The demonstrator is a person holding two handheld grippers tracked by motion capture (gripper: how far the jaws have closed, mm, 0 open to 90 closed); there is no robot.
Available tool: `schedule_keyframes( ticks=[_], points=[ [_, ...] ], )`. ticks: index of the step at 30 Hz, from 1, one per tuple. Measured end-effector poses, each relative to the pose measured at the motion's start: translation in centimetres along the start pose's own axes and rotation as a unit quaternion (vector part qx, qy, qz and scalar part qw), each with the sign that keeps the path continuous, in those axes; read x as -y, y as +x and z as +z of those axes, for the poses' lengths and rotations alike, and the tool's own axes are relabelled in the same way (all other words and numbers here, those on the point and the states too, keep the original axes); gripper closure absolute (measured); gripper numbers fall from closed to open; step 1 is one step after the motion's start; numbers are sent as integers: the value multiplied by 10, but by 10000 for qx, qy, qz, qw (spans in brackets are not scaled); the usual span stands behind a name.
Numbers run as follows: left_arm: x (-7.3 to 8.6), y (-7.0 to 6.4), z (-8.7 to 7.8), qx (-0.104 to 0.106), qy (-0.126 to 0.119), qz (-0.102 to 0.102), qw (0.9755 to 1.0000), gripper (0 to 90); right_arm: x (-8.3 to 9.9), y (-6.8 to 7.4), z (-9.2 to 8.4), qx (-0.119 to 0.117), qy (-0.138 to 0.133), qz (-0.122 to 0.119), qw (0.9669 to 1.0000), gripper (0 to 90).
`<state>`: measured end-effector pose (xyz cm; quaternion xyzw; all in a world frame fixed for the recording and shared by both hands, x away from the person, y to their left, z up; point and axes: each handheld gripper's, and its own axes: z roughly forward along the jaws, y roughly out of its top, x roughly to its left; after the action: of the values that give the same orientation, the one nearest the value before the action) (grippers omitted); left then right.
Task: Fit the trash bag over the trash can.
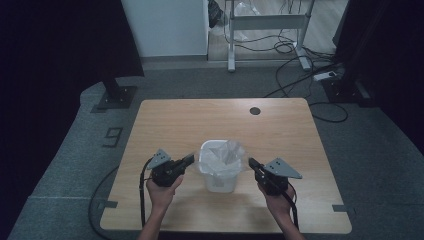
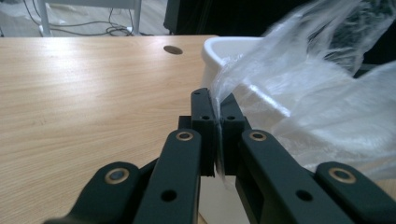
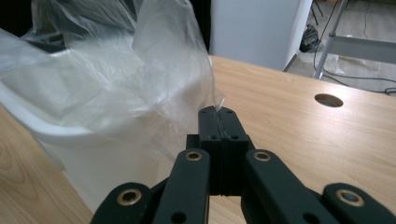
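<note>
Liner fitting partly done: thin clear plastic bag [image 1: 227,155] sits inside small white plastic bin [image 1: 218,181], standing between the grippers. Left gripper [image 2: 216,105] clamped on bag edge; right gripper [image 3: 218,114] likewise. Left to do, judging: stretch edge over rim.

Black tools [image 1: 190,160] [image 1: 252,164] w/ brass rivets, grey triangular plates, black cables.
</note>
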<state>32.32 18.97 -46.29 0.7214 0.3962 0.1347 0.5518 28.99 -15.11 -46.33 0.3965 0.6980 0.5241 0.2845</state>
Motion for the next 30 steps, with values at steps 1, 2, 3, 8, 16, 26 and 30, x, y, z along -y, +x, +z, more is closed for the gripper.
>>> schedule_keyframes(
  ticks=[1, 2, 3, 8, 16, 26, 30],
  points=[
    [0, 1, 2, -10, 55, -15, 10000, 883, 2, -2, 2, -5, 53, 21, 10000, 891],
    [0, 2, 2, -8, 66, -17, 10000, 882, 3, -3, 3, -12, 78, 35, 10000, 891],
    [0, 2, 3, -12, 85, -20, 10000, 882, 3, -4, 3, -15, 93, 47, 9999, 891],
    [0, 3, 4, 10, 152, -29, 9999, 868, 4, -7, 4, -82, 136, 123, 9998, 884],
    [-11, -7, -13, 49, -85, 158, 9998, 585, -5, -3, -12, -95, -196, 90, 9997, 681],
    [-31, -16, -34, 275, -234, 573, 9977, 331, -18, 3, -18, -127, -345, -88, 9993, 663],
    [-36, -20, -39, 326, -319, 617, 9971, 279, -19, 4, -16, -135, -325, -117, 9993, 663]
  ],
)
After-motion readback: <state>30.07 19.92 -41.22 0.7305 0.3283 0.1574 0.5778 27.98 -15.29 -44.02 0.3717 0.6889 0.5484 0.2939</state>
